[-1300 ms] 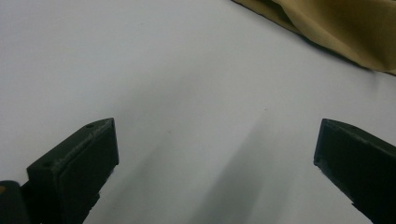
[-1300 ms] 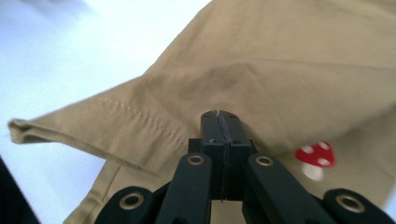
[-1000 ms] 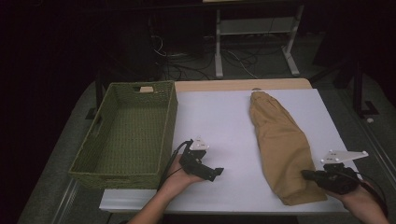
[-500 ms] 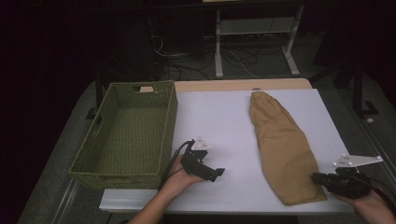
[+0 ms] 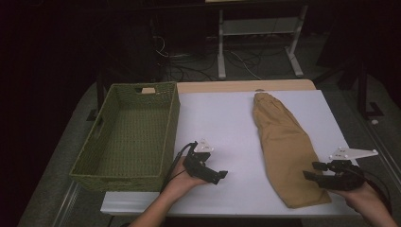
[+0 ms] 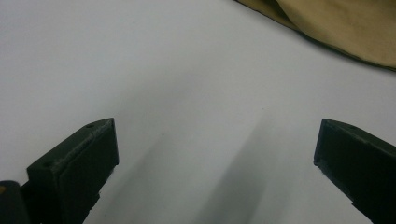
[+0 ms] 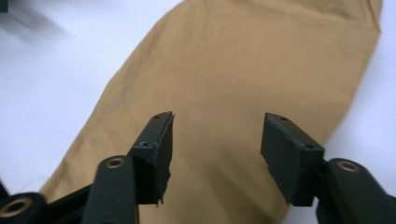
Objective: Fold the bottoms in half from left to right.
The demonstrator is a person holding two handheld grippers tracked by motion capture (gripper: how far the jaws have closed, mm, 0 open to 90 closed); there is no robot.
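Tan folded garment [image 5: 283, 146] along worktop [image 5: 227, 123] right edge: we judge it soft, light, limp; pinch near-end hem. Right claw [image 7: 215, 140] just opening above cloth, holding nothing; left claw [image 6: 215, 154] wide, empty.

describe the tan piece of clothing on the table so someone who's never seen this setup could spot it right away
Start at the white table; a green woven basket sits on its left side. On the right side lies the folded tan garment, a long strip running from the far edge toward the person, its near end by the right claw. It is the table's sole cloth item, soft and flat, mustard-brown.
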